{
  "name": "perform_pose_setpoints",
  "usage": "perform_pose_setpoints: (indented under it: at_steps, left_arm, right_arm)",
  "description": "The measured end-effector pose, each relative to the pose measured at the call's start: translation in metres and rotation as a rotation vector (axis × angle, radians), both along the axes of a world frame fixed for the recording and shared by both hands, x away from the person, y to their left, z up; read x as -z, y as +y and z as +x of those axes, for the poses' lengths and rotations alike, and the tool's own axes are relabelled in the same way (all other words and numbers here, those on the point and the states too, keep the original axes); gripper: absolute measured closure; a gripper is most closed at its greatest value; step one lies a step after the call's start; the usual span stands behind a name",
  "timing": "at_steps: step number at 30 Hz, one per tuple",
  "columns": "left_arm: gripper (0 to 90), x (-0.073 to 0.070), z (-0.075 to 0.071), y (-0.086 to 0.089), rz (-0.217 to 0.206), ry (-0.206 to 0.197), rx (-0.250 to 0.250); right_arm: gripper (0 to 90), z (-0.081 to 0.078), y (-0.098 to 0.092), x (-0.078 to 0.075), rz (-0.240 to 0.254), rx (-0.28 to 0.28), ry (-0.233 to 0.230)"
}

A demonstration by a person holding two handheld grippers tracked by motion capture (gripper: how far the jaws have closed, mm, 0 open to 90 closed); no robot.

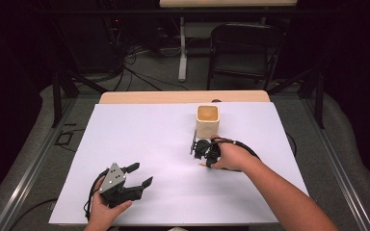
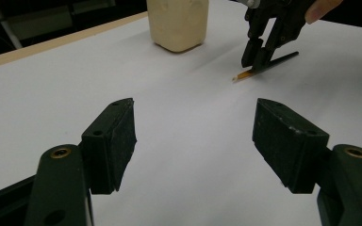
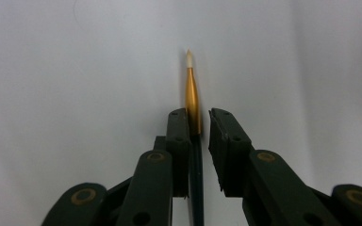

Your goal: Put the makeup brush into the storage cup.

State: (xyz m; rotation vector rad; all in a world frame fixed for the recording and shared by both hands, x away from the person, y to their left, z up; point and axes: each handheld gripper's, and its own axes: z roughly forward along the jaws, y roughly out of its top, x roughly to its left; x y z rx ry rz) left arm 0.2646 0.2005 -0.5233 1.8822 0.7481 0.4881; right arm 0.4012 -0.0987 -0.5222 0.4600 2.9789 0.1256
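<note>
A thin paintbrush (image 3: 192, 92) with a gold ferrule, a white tip and a dark handle lies on the white table (image 1: 139, 130). My right gripper (image 3: 198, 122) straddles it just behind the ferrule; the jaws are close together, with a sliver of gap beside the brush. From the left gripper view, that right gripper (image 2: 257, 59) points down onto the brush (image 2: 266, 65). In the high view the right gripper (image 1: 200, 149) sits just in front of a cream square cup (image 1: 207, 120). My left gripper (image 1: 142, 174) rests open and empty at the near left, its jaws (image 2: 193, 141) spread wide.
The cup (image 2: 178, 23) stands upright near the table's far middle. Beyond the table's wooden far edge (image 1: 183, 97) are a folding chair (image 1: 243, 53), a table leg and floor cables. Metal frame rails run along both sides.
</note>
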Motion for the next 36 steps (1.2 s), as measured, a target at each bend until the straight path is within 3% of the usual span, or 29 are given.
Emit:
perform_pose_setpoints:
  at_steps: [21,30,36]
  left_arm:
    - [30.7,0.0002,0.0003,0.0000,0.005,0.002,0.000]
    - [30.7,0.0002,0.0003,0.0000,0.005,0.002,0.000]
    - [30.7,0.0003,0.0003,-0.0002,0.003,0.001,0.000]
  right_arm:
    - [83.7,0.0020,0.0027,0.0041,-0.037,-0.010,0.030]
    - [83.9,0.0008,0.0030,0.0046,-0.023,-0.010,0.017]
    - [84.0,-0.0022,0.0021,-0.0035,-0.001,-0.014,0.013]
